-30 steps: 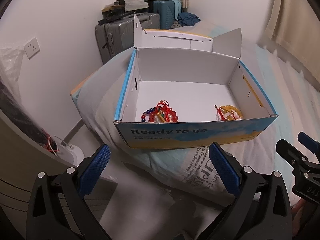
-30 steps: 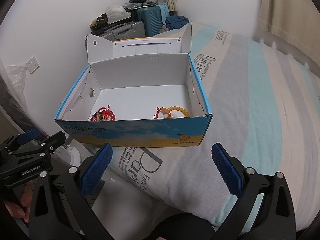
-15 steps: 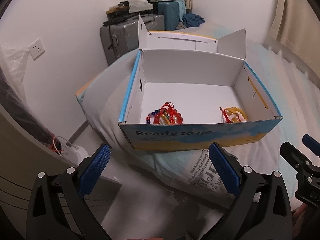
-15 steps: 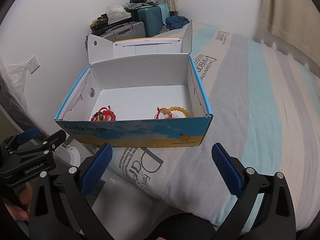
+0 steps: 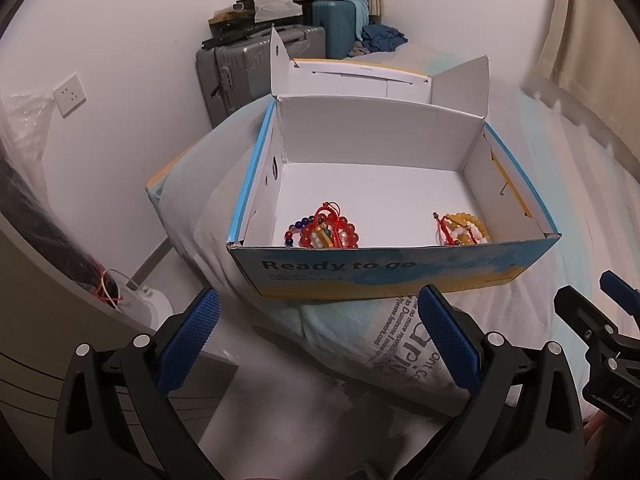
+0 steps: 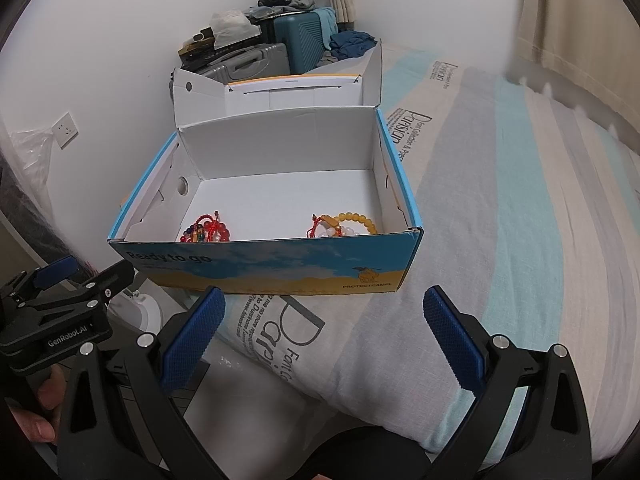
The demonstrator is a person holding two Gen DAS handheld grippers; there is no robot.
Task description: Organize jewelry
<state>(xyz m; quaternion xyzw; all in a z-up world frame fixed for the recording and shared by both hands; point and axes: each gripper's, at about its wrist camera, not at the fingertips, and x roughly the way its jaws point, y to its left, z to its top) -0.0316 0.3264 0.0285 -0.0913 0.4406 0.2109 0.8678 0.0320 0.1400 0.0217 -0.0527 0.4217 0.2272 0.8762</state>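
Observation:
An open blue and yellow cardboard box (image 5: 384, 276) (image 6: 256, 272) stands on the bed corner, lid flipped back. Inside, near the front wall, lie a pile of red and blue bead bracelets (image 5: 324, 232) (image 6: 206, 232) at the left and a yellow bead bracelet with red cord (image 5: 464, 228) (image 6: 344, 226) at the right. My left gripper (image 5: 320, 340) is open and empty, in front of the box. My right gripper (image 6: 324, 340) is open and empty, in front of the box's right half. Each gripper shows at the edge of the other's view.
The striped bedspread (image 6: 520, 220) stretches to the right. Grey (image 5: 240, 76) and teal (image 5: 336, 28) suitcases with clutter stand behind the box by the wall. A white device (image 5: 148, 308) sits on the floor at the left. A curtain (image 6: 580, 20) hangs at the right.
The left gripper has risen and tilted, so the box sits lower and more centred in its view. The right gripper has hardly moved.

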